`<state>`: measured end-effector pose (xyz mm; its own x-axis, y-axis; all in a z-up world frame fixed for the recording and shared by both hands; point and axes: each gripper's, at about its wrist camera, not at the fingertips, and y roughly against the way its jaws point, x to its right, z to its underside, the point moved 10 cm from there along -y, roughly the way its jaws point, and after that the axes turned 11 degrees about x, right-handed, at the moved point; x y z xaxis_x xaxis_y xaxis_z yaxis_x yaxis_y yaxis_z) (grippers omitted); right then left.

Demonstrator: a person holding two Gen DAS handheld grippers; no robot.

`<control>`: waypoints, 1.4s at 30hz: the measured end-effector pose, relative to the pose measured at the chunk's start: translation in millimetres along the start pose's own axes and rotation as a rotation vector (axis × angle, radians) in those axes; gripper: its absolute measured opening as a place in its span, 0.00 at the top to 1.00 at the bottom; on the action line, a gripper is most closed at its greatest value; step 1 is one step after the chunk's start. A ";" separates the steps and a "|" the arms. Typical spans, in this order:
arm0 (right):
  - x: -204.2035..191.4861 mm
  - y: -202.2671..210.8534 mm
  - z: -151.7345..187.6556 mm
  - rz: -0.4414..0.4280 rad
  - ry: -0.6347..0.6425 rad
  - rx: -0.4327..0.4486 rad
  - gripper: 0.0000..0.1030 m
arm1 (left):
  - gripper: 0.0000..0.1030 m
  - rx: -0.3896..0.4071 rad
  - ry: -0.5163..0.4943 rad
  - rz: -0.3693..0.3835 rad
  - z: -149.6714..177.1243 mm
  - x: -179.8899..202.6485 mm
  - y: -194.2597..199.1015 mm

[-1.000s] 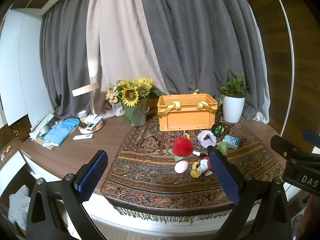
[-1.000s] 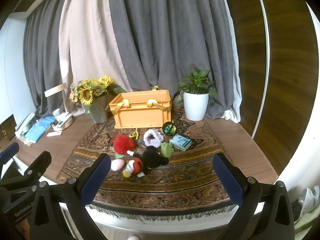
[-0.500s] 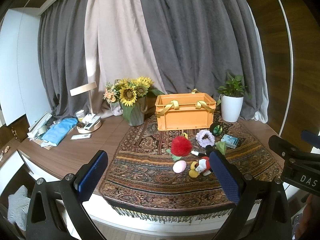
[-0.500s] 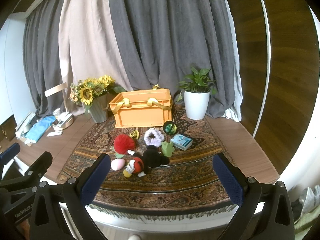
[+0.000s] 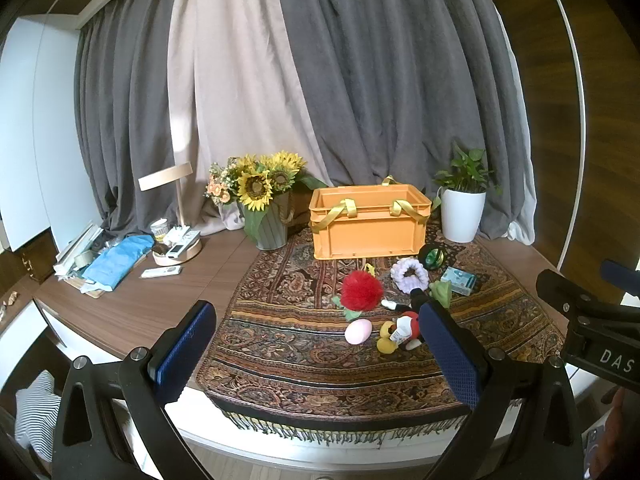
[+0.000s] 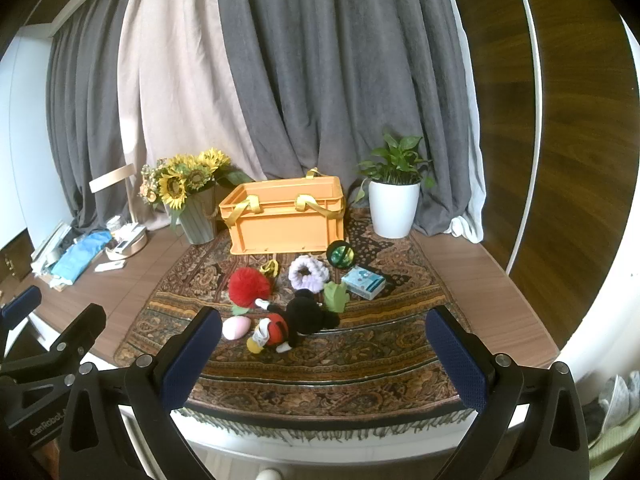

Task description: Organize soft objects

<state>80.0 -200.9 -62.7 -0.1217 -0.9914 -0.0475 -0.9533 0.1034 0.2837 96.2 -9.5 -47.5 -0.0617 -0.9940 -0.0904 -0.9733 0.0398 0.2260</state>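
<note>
Both grippers' jaws spread, empty; soft toys (image 6: pixel 288 322) cluster before orange crate (image 6: pixel 286 220), rug (image 6: pixel 320 364) between.

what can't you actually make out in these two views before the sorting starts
- Floor of the orange crate: both views look from low down, so its front wall hides whether anything lies inside.
- Black plush toy: in the left wrist view, the left gripper's right finger pad covers most of it.
- Small blue box: print too small to read.
- Clutter beside the lamp base: too small and warped at the fisheye edge.
</note>
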 end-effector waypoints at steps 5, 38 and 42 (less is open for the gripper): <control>0.3 0.2 -0.5 -0.001 0.000 0.000 0.00 | 0.00 0.000 0.000 0.000 -0.8 0.2 0.0; -4.8 -5.4 8.5 -0.004 0.002 -0.008 0.00 | 0.00 -0.006 0.001 0.002 1.2 7.0 0.8; -7.3 -10.7 14.0 0.001 0.000 -0.014 0.00 | 0.00 -0.011 0.000 0.009 4.5 9.9 -0.6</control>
<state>87.2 -193.7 -78.7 -0.1221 -0.9914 -0.0469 -0.9493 0.1029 0.2971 95.2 -18.9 -52.9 -0.0706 -0.9936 -0.0885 -0.9702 0.0477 0.2375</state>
